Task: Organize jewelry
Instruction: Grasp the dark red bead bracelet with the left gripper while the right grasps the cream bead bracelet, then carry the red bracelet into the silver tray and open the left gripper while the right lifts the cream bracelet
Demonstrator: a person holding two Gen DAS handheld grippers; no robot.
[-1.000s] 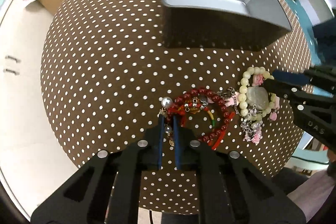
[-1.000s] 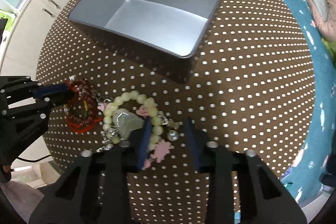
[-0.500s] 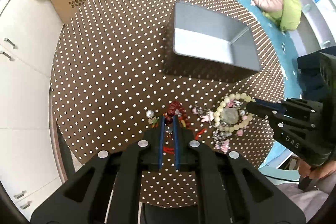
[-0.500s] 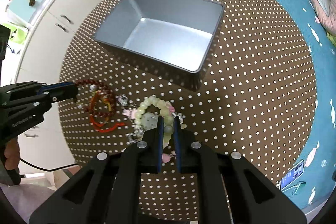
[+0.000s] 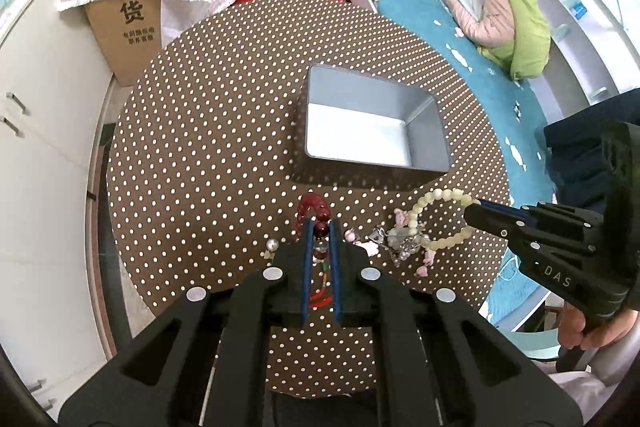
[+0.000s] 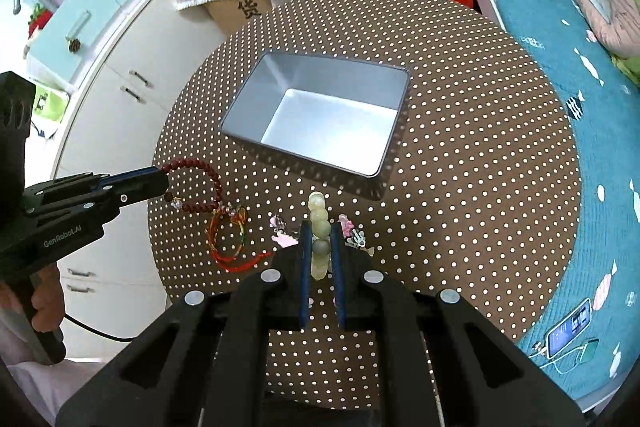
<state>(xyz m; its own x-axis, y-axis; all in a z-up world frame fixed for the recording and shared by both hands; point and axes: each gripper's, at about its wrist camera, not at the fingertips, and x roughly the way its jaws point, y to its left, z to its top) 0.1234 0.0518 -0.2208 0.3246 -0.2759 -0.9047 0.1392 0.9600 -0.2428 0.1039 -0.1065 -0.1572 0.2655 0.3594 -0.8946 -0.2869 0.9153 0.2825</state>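
We have each hand-held gripper pinched shut on a bracelet so both can go to the grey tin [image 6: 320, 115] in one trip: left hand-held gripper [image 5: 320, 227] clamps the dark red bead bracelet [image 6: 200, 183], right hand-held gripper [image 6: 320, 227] clamps the pale green bead bracelet [image 5: 440, 219]. Both bracelets hang above the dotted counter [image 6: 480, 147], near the tin's front wall, charms dangling. Both hand-held grippers point steeply down, side by side.

Black grippers being shown, blue-padded fingers

Silver screws and "DAS" lettering are being displayed on the right gripper [image 5: 476, 205]; "GenRobot.AI" on the left gripper [image 6: 162, 177].
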